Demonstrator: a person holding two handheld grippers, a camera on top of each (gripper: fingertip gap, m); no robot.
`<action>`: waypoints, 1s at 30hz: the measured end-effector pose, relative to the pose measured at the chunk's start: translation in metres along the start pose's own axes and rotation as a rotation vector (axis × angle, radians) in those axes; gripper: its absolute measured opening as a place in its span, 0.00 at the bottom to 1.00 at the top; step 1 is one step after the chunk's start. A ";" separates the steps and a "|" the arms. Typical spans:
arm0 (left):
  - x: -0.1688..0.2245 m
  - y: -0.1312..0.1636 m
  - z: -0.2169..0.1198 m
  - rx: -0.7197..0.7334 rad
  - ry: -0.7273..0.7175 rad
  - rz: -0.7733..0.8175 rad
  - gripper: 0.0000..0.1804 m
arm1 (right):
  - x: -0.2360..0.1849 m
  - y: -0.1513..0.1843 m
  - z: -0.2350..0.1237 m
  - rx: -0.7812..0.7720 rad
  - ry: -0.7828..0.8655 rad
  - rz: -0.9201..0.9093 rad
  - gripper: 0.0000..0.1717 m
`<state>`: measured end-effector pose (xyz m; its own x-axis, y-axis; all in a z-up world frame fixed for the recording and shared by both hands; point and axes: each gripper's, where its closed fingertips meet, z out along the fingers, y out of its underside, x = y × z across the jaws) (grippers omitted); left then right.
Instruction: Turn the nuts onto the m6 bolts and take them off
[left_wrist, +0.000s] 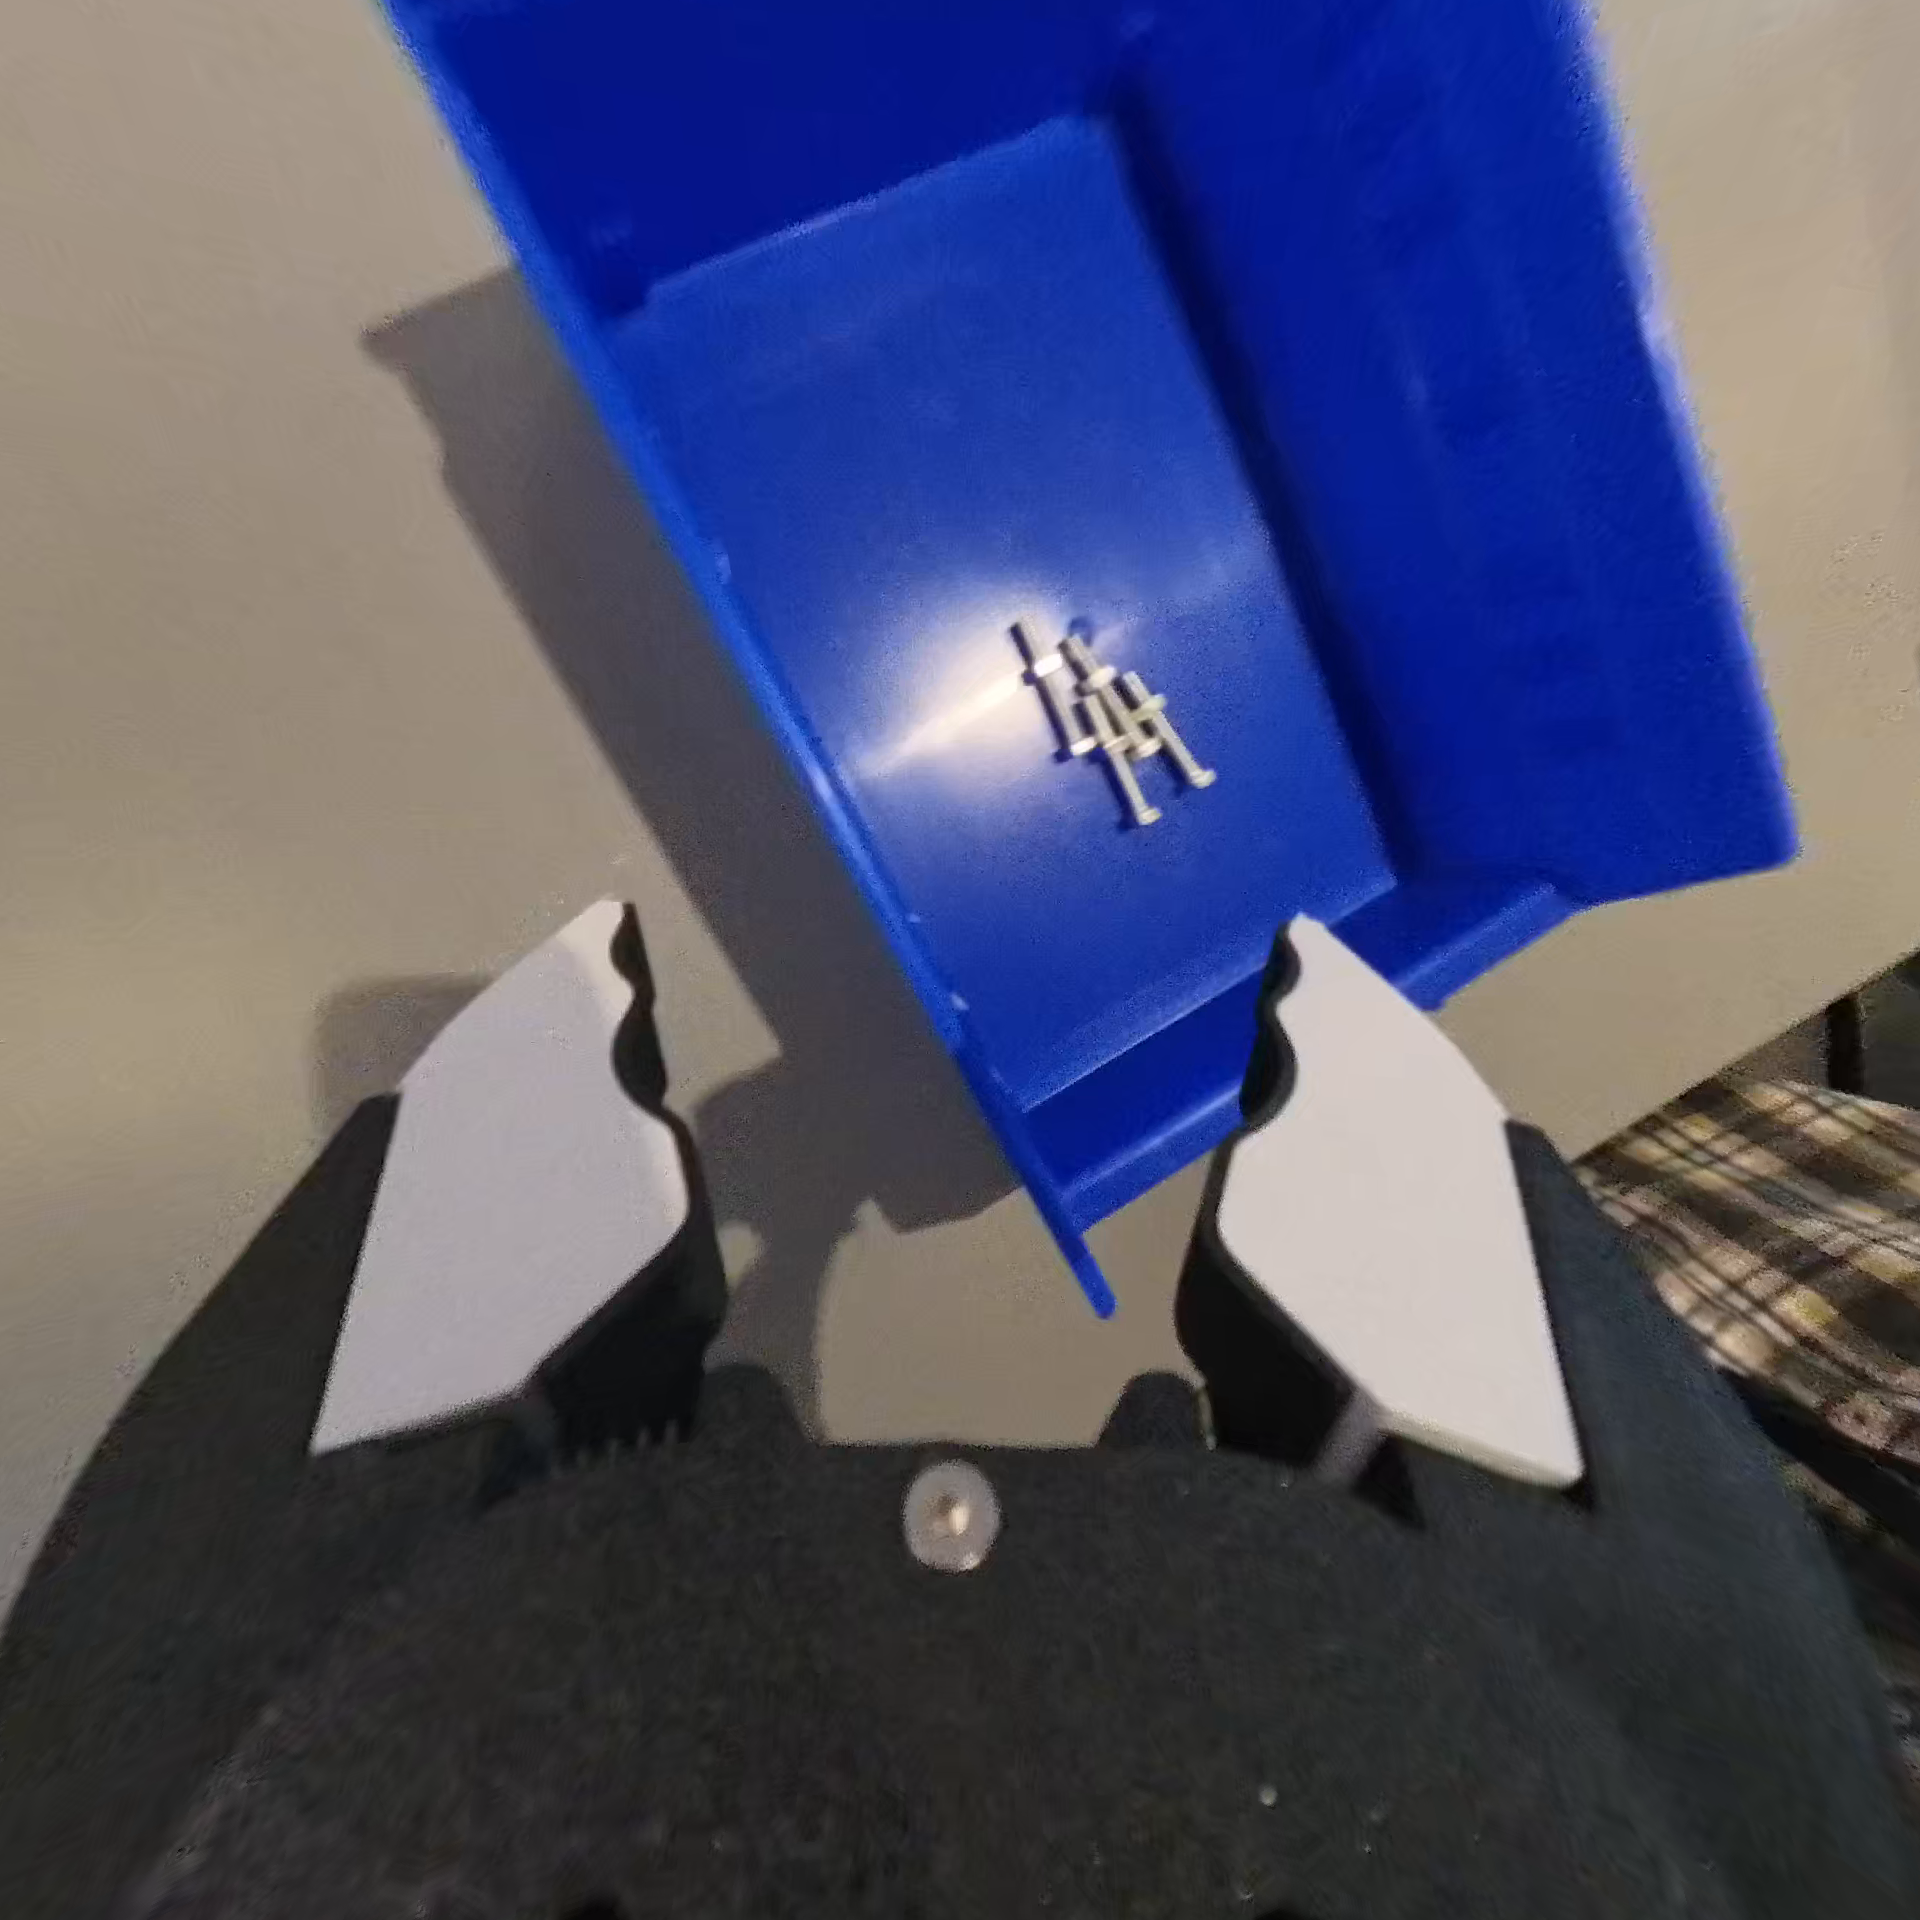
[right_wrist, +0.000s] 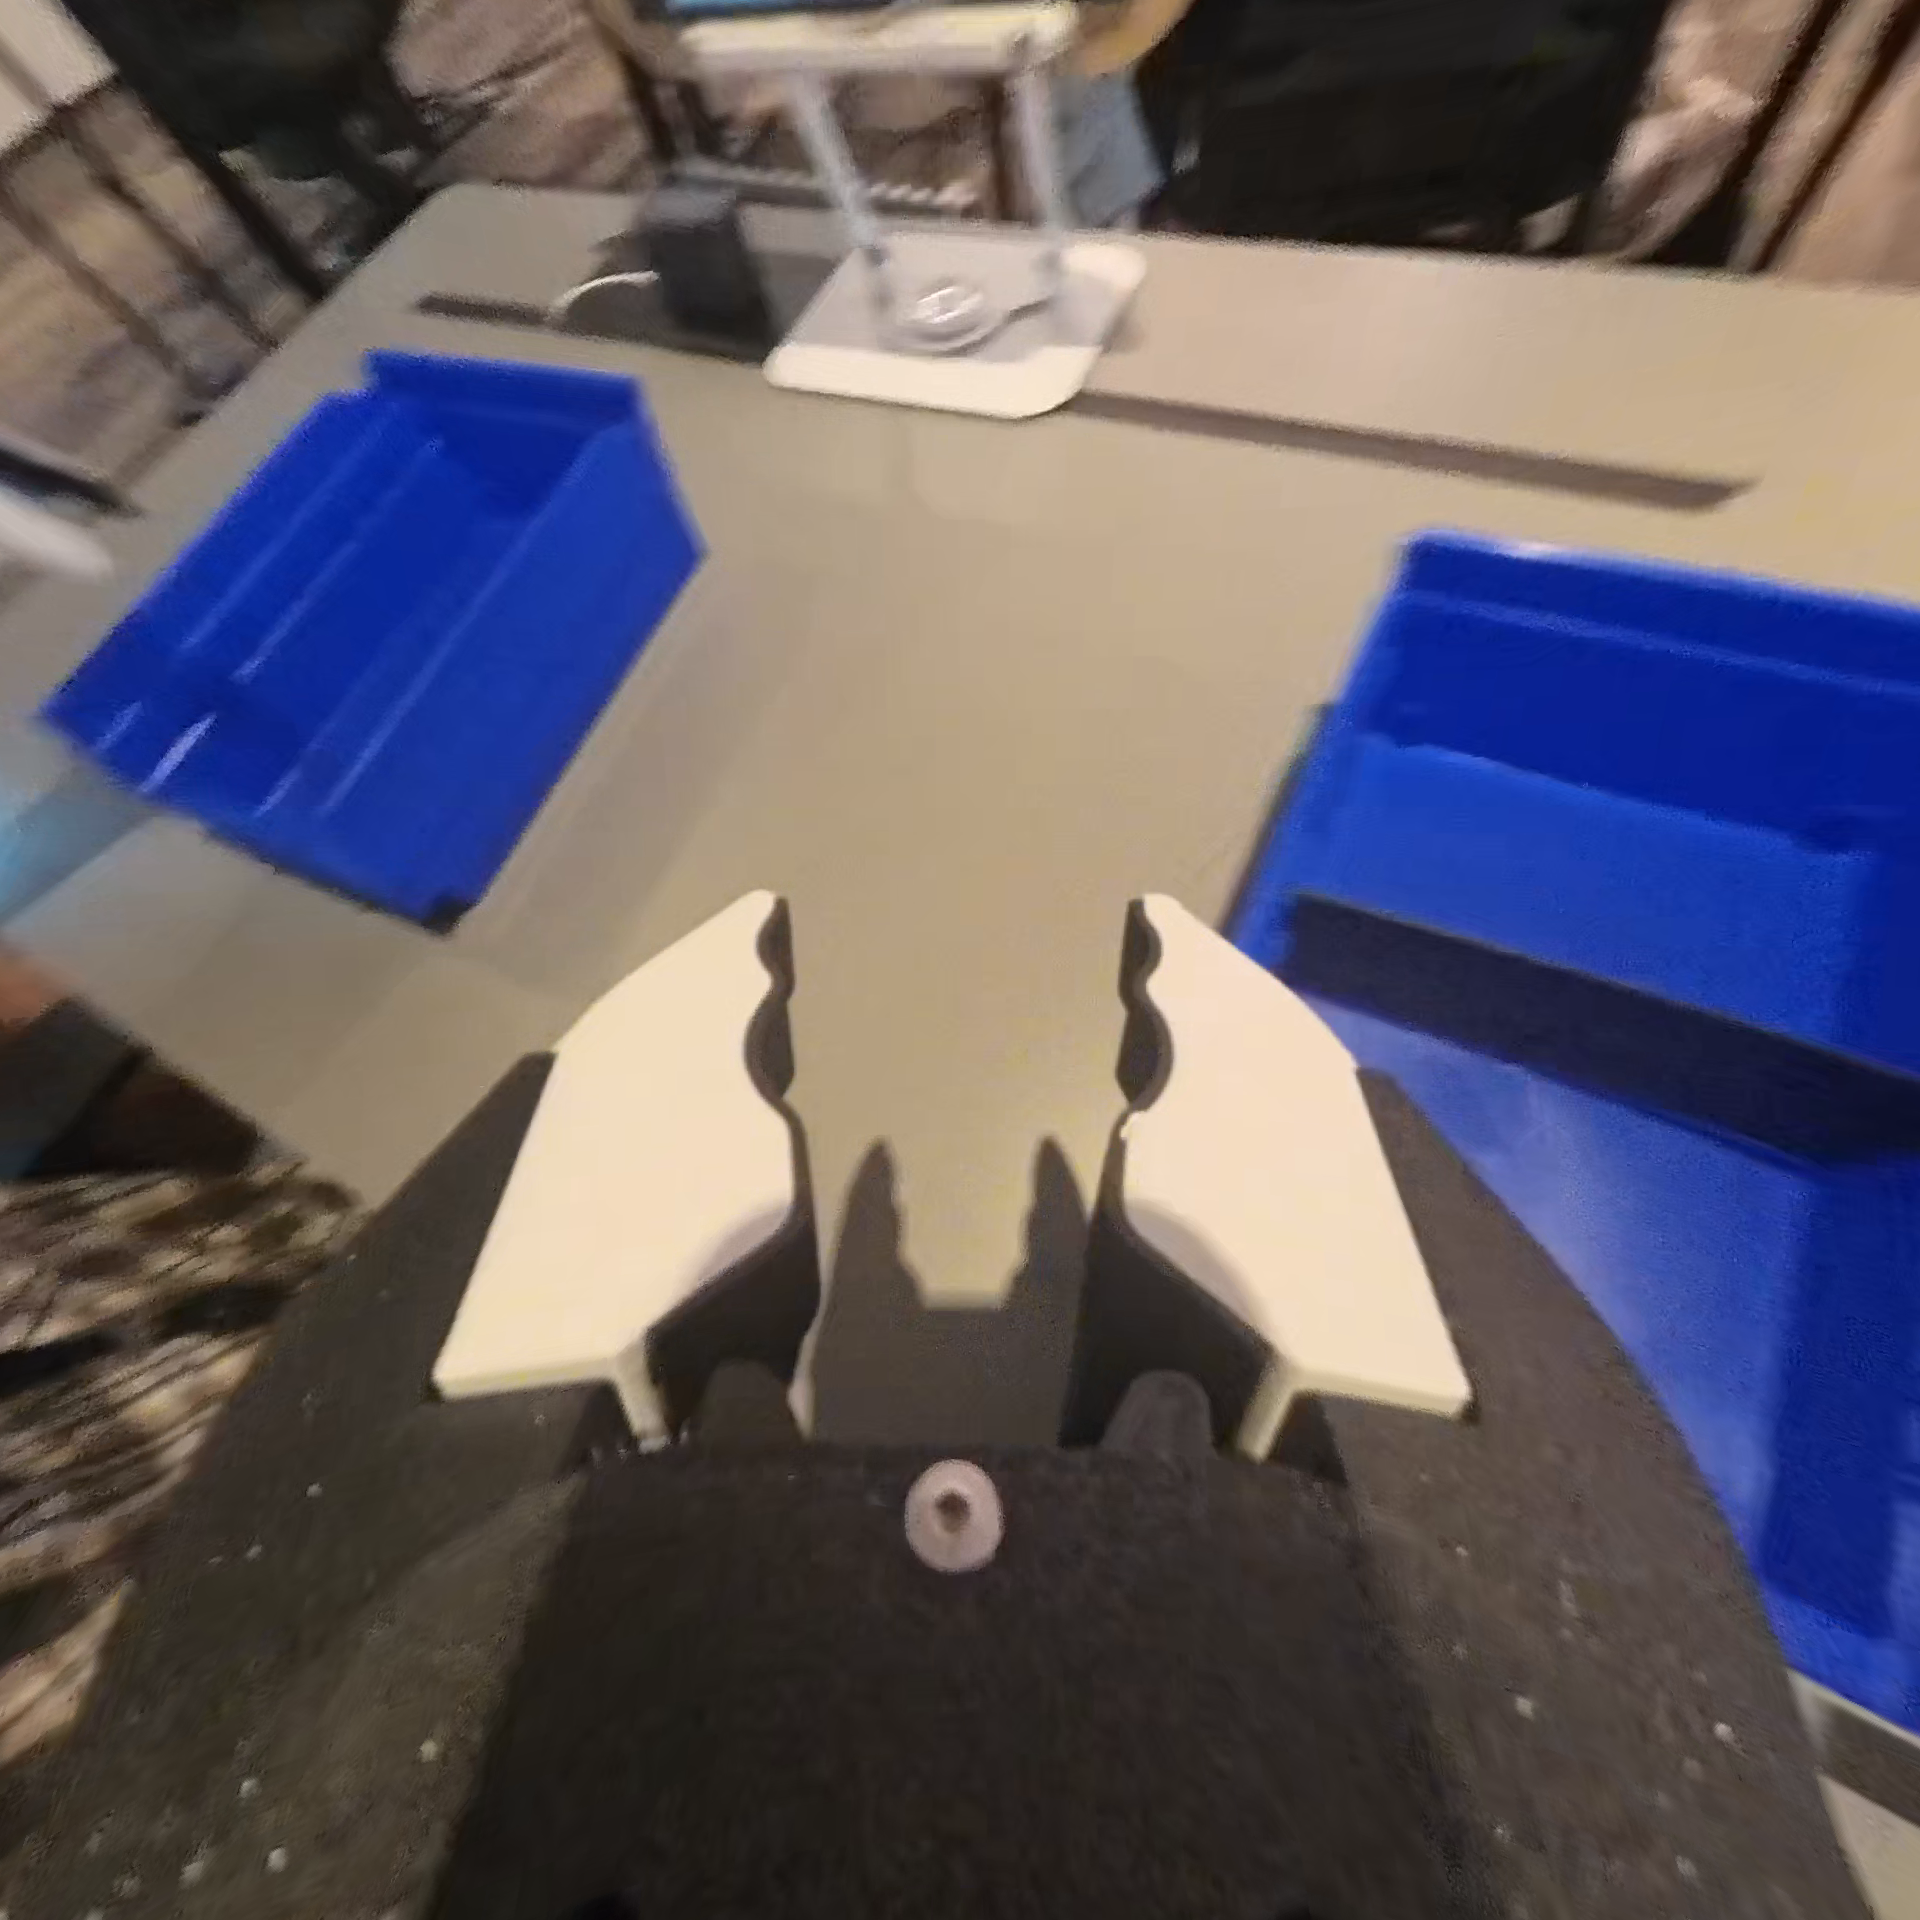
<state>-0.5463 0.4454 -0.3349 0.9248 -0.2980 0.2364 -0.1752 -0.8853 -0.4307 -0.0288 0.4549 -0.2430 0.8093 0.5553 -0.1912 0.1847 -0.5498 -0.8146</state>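
A cluster of small silver bolts with nuts (left_wrist: 1117, 722) is contained in the blue plastic bin (left_wrist: 1039, 499). Both grippers' jaws are spread wide, nothing being held.

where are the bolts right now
In the left wrist view, the bolts lie in a small cluster on the floor of the blue bin, just ahead of the open left claw.

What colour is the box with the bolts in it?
Blue. The box shows best in the left wrist view.
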 end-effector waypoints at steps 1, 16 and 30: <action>-0.007 0.003 0.006 -0.039 -0.014 -0.024 0.60 | -0.016 0.010 0.005 -0.010 -0.050 0.005 0.35; -0.030 0.033 0.055 -0.326 0.062 -0.203 0.06 | -0.091 0.067 0.037 0.061 -0.354 0.091 0.22; -0.176 0.102 -0.019 -0.269 -0.179 -0.403 0.03 | -0.093 0.090 0.069 0.046 -0.368 0.186 0.18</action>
<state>-0.7335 0.4003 -0.4038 0.9758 0.1308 0.1751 0.1484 -0.9847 -0.0916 -0.1259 0.3965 -0.3361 0.5717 0.6397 -0.5138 0.0225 -0.6382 -0.7696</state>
